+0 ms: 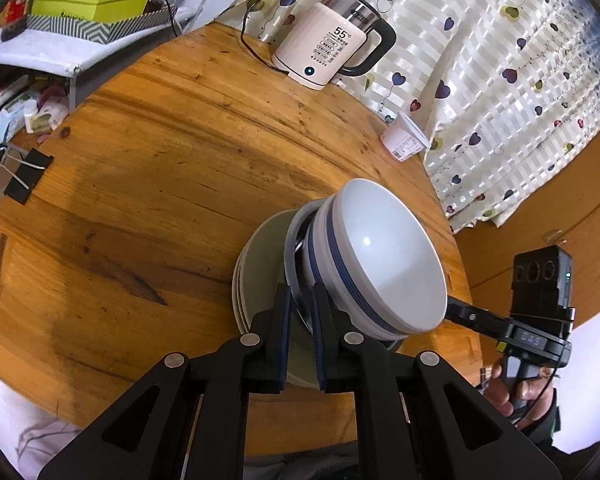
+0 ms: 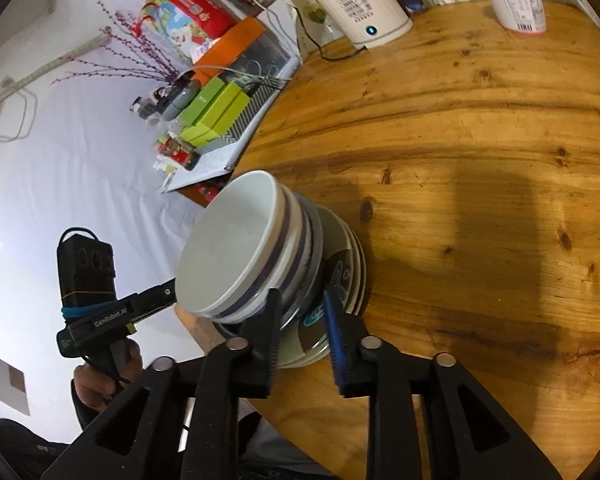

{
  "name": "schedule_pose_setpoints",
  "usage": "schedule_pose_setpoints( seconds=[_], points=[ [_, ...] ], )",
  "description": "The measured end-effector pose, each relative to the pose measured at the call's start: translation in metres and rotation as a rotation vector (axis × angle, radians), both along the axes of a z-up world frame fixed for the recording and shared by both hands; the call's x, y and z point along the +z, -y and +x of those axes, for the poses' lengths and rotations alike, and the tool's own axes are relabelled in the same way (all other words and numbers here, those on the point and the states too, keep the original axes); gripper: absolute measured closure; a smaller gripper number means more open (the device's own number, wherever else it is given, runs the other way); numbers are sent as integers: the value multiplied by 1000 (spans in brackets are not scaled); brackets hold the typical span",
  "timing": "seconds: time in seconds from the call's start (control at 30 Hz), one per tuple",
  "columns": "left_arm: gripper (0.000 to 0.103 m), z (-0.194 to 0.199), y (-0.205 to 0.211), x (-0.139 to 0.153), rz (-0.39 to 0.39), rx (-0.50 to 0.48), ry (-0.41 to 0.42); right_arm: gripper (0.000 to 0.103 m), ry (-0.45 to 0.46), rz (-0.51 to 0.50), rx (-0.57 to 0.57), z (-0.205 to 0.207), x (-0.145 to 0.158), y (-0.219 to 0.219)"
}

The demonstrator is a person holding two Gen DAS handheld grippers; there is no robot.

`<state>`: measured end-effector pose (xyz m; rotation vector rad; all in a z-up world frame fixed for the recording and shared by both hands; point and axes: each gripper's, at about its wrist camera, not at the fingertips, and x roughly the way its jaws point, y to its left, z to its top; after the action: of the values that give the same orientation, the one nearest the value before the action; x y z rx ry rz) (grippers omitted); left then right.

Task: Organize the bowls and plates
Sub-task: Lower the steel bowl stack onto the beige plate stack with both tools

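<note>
the stack of dishes sits on the round wooden table (image 1: 148, 184), close to its near edge. at the bottom are pale plates (image 1: 256, 280), at least 2 by their rims, and one shows a blue pattern in the right wrist view. on them stand nested bowls (image 1: 384, 256), white with a dark blue band, with a grey rim under them.

the left gripper (image 1: 300, 316) has its jaws only a little apart, around the edge of the grey rim; whether the pads still press on it i cannot tell. the right gripper (image 2: 300, 312) is released: its jaws stand apart at the plate rim on the other side and the pads do not seem to press.

i judge the stack is heavy, stiff and fragile. the glaze looks smooth, so it may be slippery between flat pads. the bowls can slide on each other if the stack is tilted. the best place to hold is the rim of a plate or bowl, from 2 opposite sides, keeping it level.

the kettle (image 1: 332, 48) and the plastic cup (image 1: 406, 138) are well apart from it.
</note>
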<state>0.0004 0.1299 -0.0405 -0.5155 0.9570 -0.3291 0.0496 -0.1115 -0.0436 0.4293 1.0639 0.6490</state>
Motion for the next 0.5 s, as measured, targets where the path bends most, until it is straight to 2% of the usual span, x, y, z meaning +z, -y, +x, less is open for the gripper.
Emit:
schedule_pose_setpoints(
  seconds=[0.03,0.3,0.5],
  points=[
    [93,-1,1,1,7,2,4,68,6,-1,2,-2,1,-1],
    [89,-19,6,12,76,31,42,59,61,-39,18,-20,12,-7],
    [87,-32,14,18,130,50,61,51,124,-105,19,-36,21,-16]
  ],
)
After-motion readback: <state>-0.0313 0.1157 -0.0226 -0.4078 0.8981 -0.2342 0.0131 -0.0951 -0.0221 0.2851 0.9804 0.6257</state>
